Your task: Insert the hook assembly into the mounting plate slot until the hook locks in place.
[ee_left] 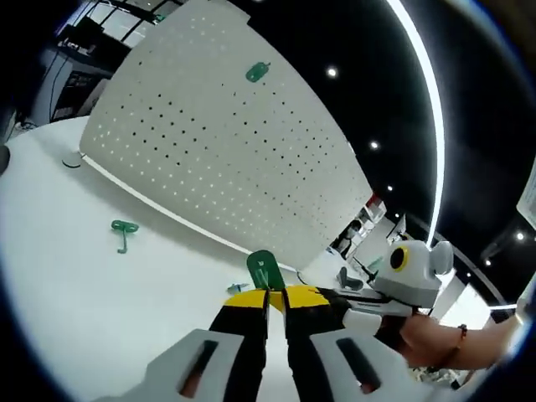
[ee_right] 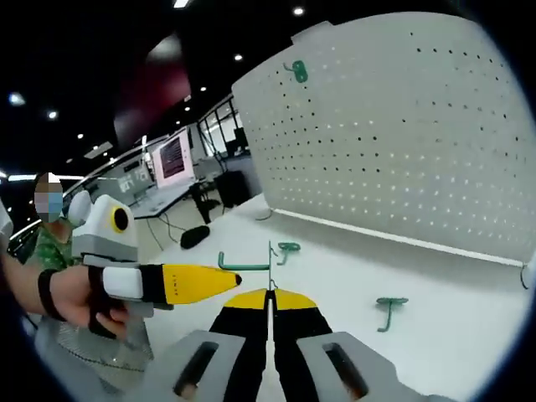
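Note:
A white pegboard mounting plate (ee_left: pixel 226 142) (ee_right: pixel 402 126) stands upright on the table, with one green hook (ee_left: pixel 257 73) (ee_right: pixel 296 70) hanging near its top. My right gripper (ee_right: pixel 270 289) is shut on the thin plate of another green hook (ee_right: pixel 243 266), whose rod points left. In the left gripper view that hook's plate (ee_left: pixel 261 270) faces me just above my left gripper (ee_left: pixel 276 293), whose jaws stand together, tips against the hook. The right gripper (ee_left: pixel 402 276) reaches in from the right, and the left gripper (ee_right: pixel 201 283) comes in from the left.
Loose green hooks lie on the white table (ee_left: pixel 75 285): one (ee_left: pixel 124 232) before the board, and two (ee_right: pixel 288 249) (ee_right: pixel 389 306) in the right gripper view. A person's hand (ee_right: pixel 71 293) holds the left gripper. Desks and monitors (ee_right: pixel 172 159) stand behind.

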Demonstrator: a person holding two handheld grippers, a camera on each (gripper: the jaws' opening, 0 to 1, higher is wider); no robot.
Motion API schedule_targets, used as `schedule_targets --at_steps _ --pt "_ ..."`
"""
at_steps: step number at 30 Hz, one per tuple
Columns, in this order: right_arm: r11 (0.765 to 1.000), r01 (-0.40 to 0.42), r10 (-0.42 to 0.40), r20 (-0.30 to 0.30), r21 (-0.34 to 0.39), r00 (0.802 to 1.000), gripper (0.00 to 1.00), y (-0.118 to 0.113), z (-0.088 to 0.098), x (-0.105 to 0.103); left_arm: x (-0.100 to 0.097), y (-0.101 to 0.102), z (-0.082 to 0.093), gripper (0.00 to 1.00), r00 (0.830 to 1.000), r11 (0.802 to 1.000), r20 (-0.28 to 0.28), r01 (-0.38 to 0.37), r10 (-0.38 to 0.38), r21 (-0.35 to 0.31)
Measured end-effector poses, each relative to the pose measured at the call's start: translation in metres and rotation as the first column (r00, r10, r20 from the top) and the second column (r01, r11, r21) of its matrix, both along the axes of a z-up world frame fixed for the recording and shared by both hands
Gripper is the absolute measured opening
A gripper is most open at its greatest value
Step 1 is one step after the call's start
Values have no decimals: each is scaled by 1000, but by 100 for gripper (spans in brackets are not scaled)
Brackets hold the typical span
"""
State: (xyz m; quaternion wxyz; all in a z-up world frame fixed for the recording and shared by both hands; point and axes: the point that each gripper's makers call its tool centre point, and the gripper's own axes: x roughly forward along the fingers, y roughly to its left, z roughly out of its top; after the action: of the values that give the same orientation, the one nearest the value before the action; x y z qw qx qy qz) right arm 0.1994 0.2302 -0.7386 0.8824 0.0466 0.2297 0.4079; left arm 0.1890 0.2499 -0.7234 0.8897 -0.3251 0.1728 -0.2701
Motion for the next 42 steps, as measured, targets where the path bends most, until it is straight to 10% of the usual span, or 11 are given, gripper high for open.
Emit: schedule_targets --at_steps 42 --pt "999 -51 52 105 -12 993 0 16 7 -10 8 12 0 4 996 994 -68 -61 55 -93"
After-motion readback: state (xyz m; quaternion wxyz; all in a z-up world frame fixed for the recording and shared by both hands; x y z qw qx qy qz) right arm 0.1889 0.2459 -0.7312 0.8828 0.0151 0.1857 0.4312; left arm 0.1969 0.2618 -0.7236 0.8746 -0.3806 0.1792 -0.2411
